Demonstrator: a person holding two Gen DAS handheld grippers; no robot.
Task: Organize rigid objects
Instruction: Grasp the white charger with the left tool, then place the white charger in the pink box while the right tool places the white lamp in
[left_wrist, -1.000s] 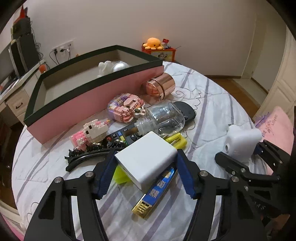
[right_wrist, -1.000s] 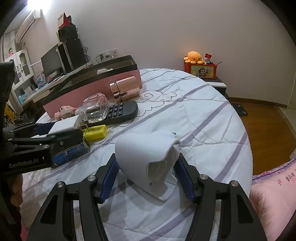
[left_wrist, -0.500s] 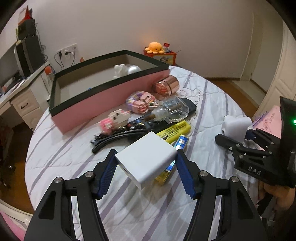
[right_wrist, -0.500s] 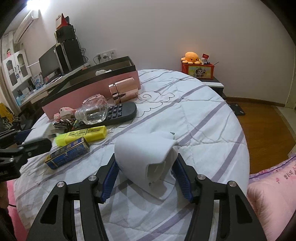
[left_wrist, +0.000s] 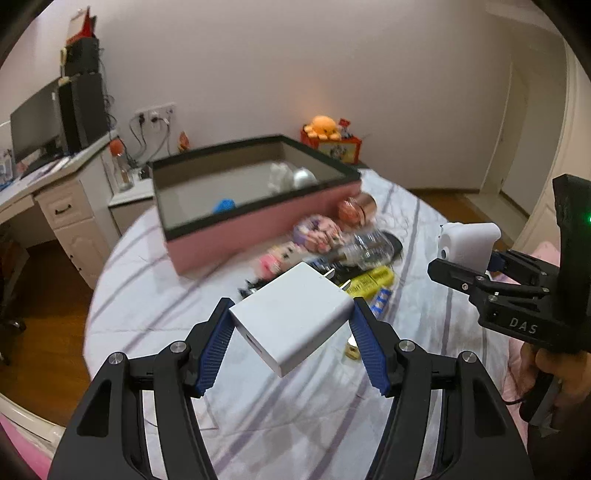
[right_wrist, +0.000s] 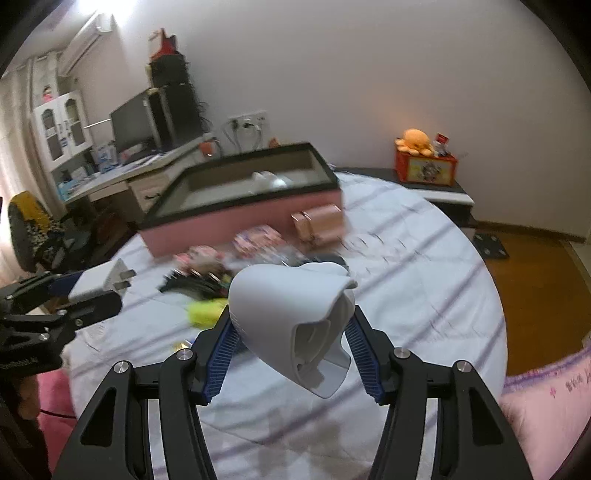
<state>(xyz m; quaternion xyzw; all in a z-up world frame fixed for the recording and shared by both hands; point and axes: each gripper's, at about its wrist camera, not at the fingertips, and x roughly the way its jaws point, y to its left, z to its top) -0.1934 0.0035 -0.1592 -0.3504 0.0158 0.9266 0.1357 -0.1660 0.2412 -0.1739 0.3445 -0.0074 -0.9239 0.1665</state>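
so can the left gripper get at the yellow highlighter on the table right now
Probably not as things stand: the left gripper is shut on the white charger, so its jaws are full. The yellow highlighter lies uncovered on the table just beyond it.

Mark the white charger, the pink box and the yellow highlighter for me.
white charger (left_wrist: 295, 314), left wrist view, its top face.
pink box (left_wrist: 236, 236), left wrist view, its near pink wall.
yellow highlighter (left_wrist: 371, 281), left wrist view, its labelled barrel.

Your left gripper (left_wrist: 291, 325) clamps white charger (left_wrist: 291, 319), lifted off bed. Pink box (left_wrist: 255, 225) ahead-left, clutter pile btwn. Right gripper (left_wrist: 471, 254) off to right w/ white gadget (left_wrist: 467, 245).
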